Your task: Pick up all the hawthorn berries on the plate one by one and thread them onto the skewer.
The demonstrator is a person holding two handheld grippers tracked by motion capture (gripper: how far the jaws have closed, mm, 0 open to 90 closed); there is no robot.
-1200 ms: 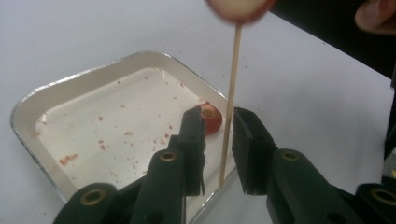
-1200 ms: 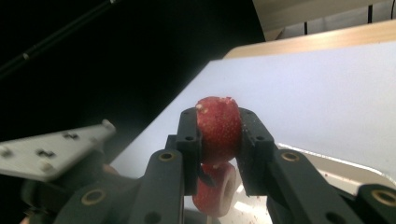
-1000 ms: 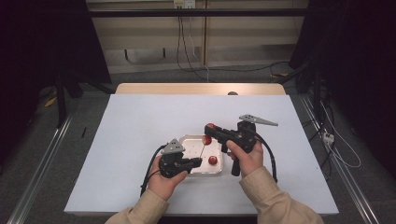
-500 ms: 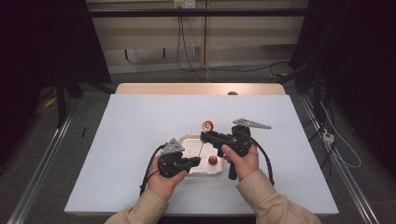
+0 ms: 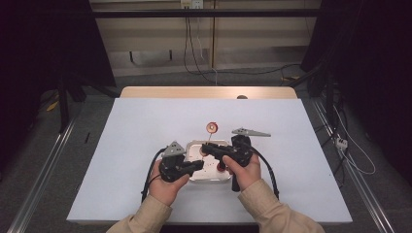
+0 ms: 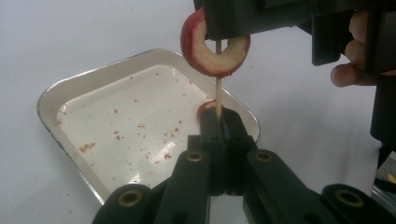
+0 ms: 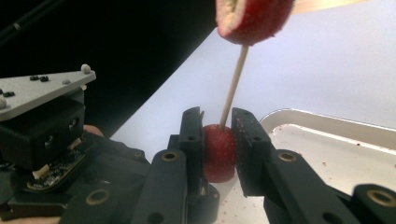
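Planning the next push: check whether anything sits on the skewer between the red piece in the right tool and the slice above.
Nothing visible. Bare skewer runs from the red piece, clamped in the right tool, up to the slice.

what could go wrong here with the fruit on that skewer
1. The left gripper pinches only the low end of the thin skewer, so pushing the red fruit piece, clamped in the right gripper, along it may tilt or snap it.
2. The apple ring sits high on the stick and might slip or split.
3. A dropped piece may miss the tray, as the ring hangs near its edge.
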